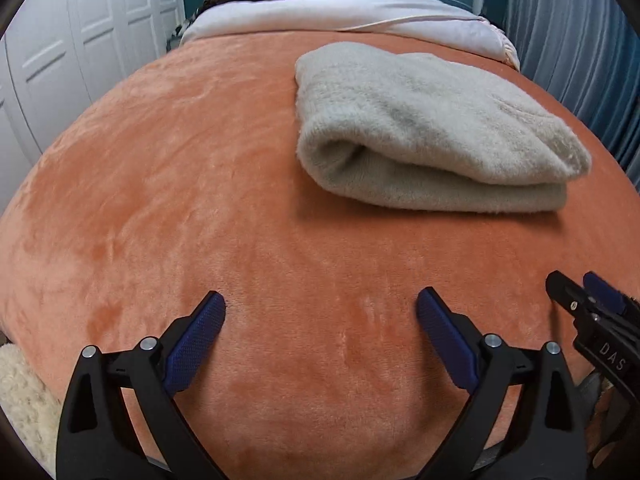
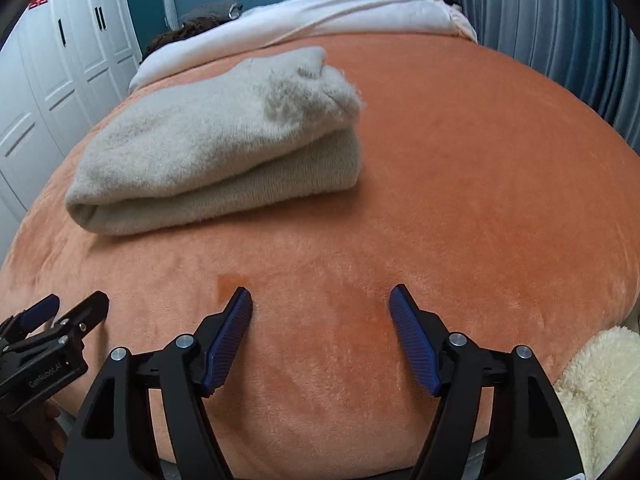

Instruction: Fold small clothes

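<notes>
Nearest to me, the left gripper (image 1: 321, 306) hangs over the bare orange blanket (image 1: 200, 200) with its blue pads spread wide and nothing between them, and the right gripper (image 2: 320, 300) just beside it also stands open and empty, tilted down toward the bed. Neither touches the cloth. Farther out lies the folded grey garment (image 1: 420, 128), a soft fleecy piece doubled over on itself, sitting flat on the blanket; from the left gripper it is ahead and off to the right, from the right gripper ahead and off to the left, so it rests between the two lines of reach and clearly apart from both. The fold looks finished to my eye, and that is where the risk sits: if either gripper comes back in low, a pad could catch the fluffy upper layer at its near edge and drag it open, undoing the stack. The plush blanket underneath could also be snagged and pulled, shifting the garment with it. A cream fuzzy item (image 2: 600, 392) lies at the near right edge of the bed, and a careless sweep there might pick up the wrong piece. Beyond, a white quilt (image 1: 340, 12) lies bunched at the head of the bed.
</notes>
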Available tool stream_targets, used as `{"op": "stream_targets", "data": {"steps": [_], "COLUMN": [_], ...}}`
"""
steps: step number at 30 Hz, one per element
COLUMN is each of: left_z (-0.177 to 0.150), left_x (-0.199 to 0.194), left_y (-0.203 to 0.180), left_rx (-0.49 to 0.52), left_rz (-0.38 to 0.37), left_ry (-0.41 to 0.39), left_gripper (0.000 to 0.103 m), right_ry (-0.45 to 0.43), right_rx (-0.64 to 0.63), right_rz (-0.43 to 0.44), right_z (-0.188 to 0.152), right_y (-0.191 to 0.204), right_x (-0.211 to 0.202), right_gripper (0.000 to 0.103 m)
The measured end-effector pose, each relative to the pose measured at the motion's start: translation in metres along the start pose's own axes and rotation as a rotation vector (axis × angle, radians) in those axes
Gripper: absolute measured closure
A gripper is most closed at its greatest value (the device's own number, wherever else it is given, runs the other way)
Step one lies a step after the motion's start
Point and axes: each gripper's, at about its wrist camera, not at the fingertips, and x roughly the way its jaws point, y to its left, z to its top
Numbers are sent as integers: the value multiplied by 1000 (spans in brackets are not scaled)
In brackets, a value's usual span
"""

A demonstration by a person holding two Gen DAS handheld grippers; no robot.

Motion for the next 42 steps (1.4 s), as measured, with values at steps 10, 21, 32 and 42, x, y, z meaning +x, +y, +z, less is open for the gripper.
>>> {"op": "stream_targets", "data": {"steps": [10, 21, 32, 42], "left_z": [-6, -8, -8, -13], "left_x": [4, 5, 5, 4], "left_y": [-4, -10, -23, -24], "left_rx": [24, 39, -5, -35], "left_rz": [9, 35, 117, 127], "left_ry": [-47, -47, -31, -32], "left_gripper": [5, 5, 5, 5], "right_ry": [-26, -30, -25, -16], "right_rx": [-44, -72, -88, -80], "right_rz": [-10, -45, -53, -38], "right_z": [-5, -7, -11, -11], "right_y": [5, 14, 26, 26], "right_x": [7, 5, 4, 6], "right_gripper": [14, 11, 5, 5]}}
